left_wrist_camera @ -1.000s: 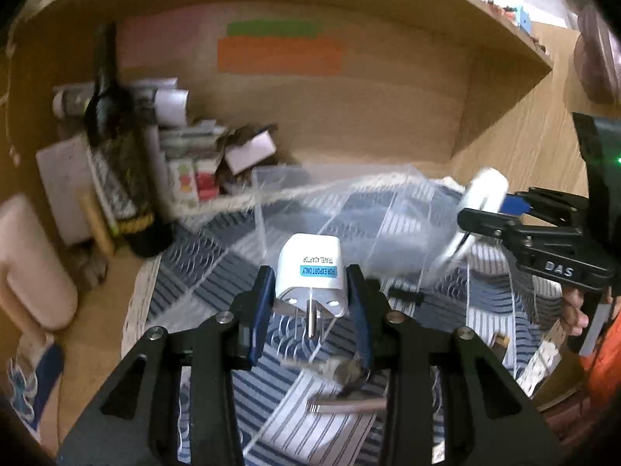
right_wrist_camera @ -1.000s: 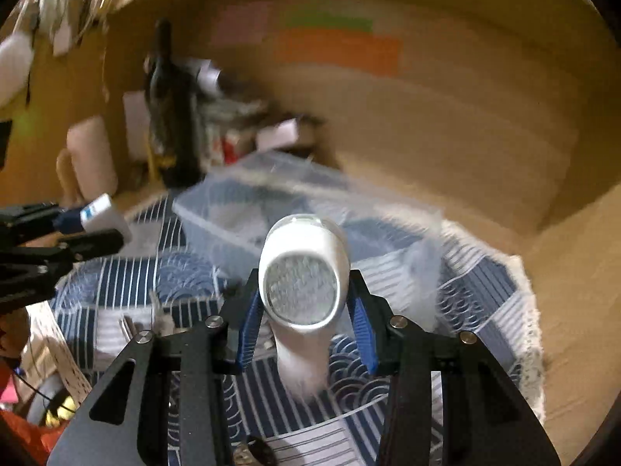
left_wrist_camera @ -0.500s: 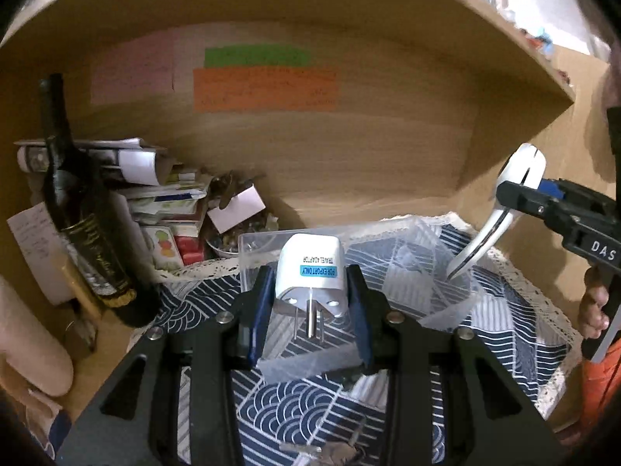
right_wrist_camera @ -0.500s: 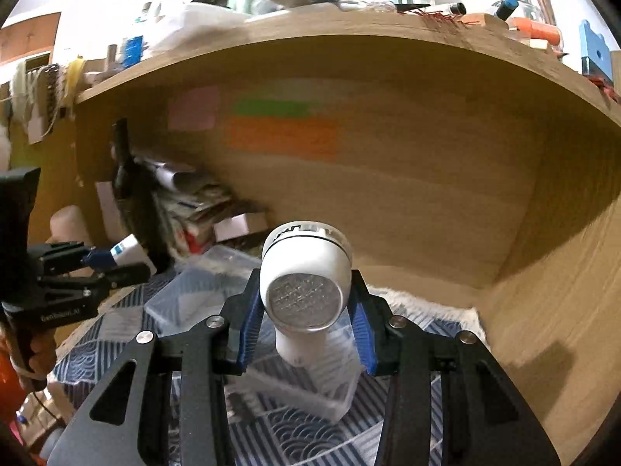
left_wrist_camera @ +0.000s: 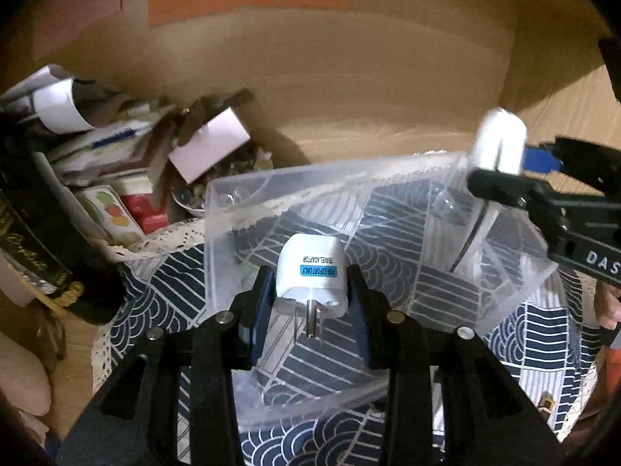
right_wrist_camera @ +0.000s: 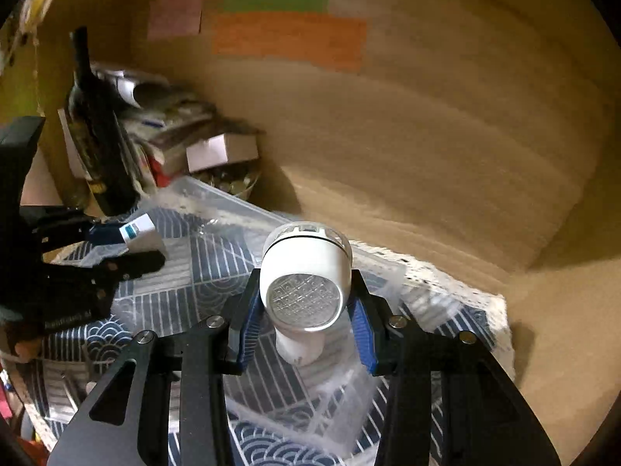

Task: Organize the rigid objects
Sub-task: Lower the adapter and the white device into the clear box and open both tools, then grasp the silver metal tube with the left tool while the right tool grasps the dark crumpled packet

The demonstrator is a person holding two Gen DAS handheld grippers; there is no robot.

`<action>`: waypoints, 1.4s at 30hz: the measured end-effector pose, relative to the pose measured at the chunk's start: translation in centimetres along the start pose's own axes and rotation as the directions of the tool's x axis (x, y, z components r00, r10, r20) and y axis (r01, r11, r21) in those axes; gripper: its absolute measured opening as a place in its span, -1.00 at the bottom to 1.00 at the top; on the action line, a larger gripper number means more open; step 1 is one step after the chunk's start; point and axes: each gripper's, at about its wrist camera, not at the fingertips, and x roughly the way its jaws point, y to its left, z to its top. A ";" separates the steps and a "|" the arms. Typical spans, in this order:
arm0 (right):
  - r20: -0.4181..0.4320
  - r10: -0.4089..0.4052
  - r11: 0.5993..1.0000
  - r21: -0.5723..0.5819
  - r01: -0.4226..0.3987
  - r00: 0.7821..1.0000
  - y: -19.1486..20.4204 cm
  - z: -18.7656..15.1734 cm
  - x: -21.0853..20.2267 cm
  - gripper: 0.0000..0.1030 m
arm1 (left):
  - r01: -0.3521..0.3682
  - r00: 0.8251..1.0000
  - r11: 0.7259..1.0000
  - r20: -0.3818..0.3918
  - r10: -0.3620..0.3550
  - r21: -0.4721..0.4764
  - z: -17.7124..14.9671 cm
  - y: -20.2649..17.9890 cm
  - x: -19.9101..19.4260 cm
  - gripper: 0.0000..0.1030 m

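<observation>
While clamped, the travel adapter [left_wrist_camera: 310,273] fills the left tool [left_wrist_camera: 310,303].

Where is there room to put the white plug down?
The clear plastic box looks bare inside, straight under the white travel adapter in the left gripper. The box's right end is taken: the right gripper holds a white lint shaver there. The left corner is crowded by the dark bottle and stacked papers.

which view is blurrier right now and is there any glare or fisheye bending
Right wrist view is blurrier: the wooden back wall and the bottle smear, while the white shaver stays sharp. Left wrist view is crisper; the plug adapter label reads clearly, with soft glare on the clear plastic box. Both bend strongly toward dark corners.
</observation>
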 end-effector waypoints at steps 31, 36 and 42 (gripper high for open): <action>0.115 0.039 0.997 0.057 -0.045 0.993 1.4 -1.6 -5.4 0.66 | -0.046 0.972 0.999 0.231 0.044 0.004 -2.2 -1.3 -12.3 0.98; 0.181 0.011 0.998 0.055 -0.021 0.983 2.1 -4.9 -9.1 0.78 | -0.054 0.976 0.998 0.211 0.047 0.025 -5.8 -2.0 -14.2 0.99; 0.174 -0.015 0.997 0.072 0.002 0.985 3.0 -9.7 -10.5 0.87 | -0.035 0.994 0.999 0.100 0.031 0.037 -10.9 -3.4 -13.1 0.99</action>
